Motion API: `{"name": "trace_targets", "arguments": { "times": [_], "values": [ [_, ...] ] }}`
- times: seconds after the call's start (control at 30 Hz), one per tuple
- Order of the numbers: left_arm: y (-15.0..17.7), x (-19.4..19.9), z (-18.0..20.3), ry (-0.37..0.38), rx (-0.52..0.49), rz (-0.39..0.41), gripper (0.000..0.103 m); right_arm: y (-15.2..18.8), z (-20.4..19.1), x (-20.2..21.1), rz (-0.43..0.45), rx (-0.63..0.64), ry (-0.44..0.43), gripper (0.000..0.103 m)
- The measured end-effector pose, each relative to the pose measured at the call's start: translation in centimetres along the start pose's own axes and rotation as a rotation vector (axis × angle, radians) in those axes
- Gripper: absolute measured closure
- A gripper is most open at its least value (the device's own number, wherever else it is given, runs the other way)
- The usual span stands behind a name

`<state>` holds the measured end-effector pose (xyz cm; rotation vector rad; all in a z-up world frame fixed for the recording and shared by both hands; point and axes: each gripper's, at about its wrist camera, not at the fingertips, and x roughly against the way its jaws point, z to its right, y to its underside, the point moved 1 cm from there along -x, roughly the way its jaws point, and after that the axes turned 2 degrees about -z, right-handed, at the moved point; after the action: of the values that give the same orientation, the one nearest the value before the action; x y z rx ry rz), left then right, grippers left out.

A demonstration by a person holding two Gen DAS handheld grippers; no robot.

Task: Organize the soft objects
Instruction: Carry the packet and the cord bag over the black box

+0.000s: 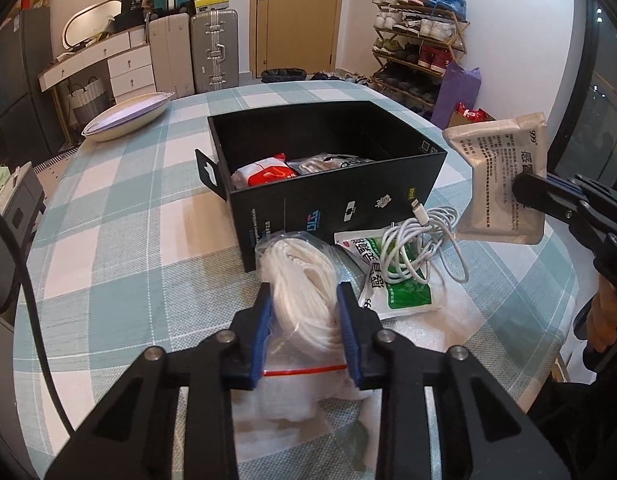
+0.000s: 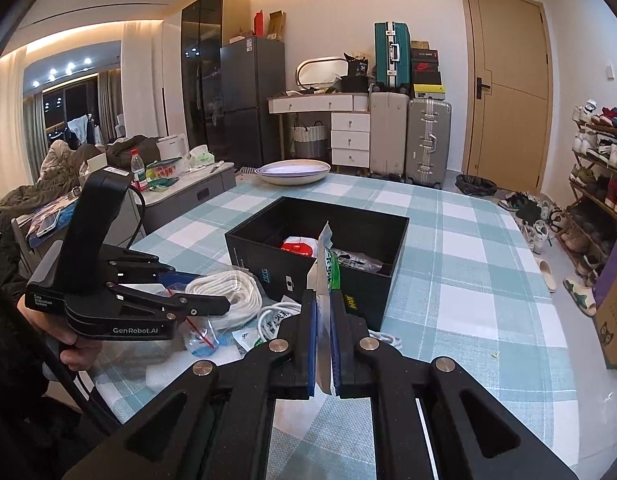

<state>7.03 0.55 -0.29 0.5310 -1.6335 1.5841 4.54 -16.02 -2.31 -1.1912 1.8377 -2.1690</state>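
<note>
Right claw (image 2: 323, 308) pinching limp, light sachet (image 1: 498, 184) at its edge; left claw (image 1: 304, 300) half-closed around squashy rope bag (image 1: 296, 280).

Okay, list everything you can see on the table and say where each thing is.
Black box: one, open, mid-table; red-white pack and a dark packet inside.
Rope coil: one, white, bagged, in front of the box.
Charging cable: one, white, lying on the green sachet.
Green sachet: one, green-white, right of the rope.
Held sachet: one, pale, in the air right of the box.
Dish: one, white, far left corner.
Left gripper: around the rope bag.
Right gripper: shut on the held sachet.
</note>
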Motion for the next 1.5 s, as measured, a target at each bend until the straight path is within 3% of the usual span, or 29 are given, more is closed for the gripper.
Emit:
{"name": "trace_targets", "arguments": {
  "times": [0.13,0.2,0.23,0.53,0.7,0.8,0.97,1.5],
  "values": [
    [0.0,-0.5,-0.1,-0.009,-0.01,-0.014,0.071,0.0,-0.1,-0.2,-0.006,-0.002,-0.009,0.097],
    [0.1,-0.7,0.0,-0.008,-0.007,-0.023,0.051,0.0,-0.1,-0.2,-0.007,-0.002,-0.008,0.097],
    [0.1,-0.9,0.1,-0.007,-0.013,-0.028,0.046,0.0,-0.2,-0.2,-0.008,-0.001,-0.008,0.097],
    [0.3,-2.9,0.7,-0.03,-0.033,-0.068,0.044,0.1,-0.2,-0.8,-0.016,-0.002,-0.019,0.097],
    [0.5,-2.5,0.4,0.001,-0.03,-0.051,0.072,0.1,-0.5,-0.6,-0.002,0.001,-0.024,0.097],
    [0.5,-1.8,0.6,0.01,-0.04,-0.029,0.082,-0.1,-0.7,-0.2,0.012,0.007,-0.024,0.097],
    [0.3,-0.6,0.4,0.021,-0.032,0.006,0.087,-0.2,-0.8,0.3,0.037,0.008,-0.027,0.097],
    [-1.5,3.7,0.3,0.053,-0.018,0.138,0.088,-1.7,-1.0,0.9,0.11,0.021,-0.034,0.097]
  ]
}}
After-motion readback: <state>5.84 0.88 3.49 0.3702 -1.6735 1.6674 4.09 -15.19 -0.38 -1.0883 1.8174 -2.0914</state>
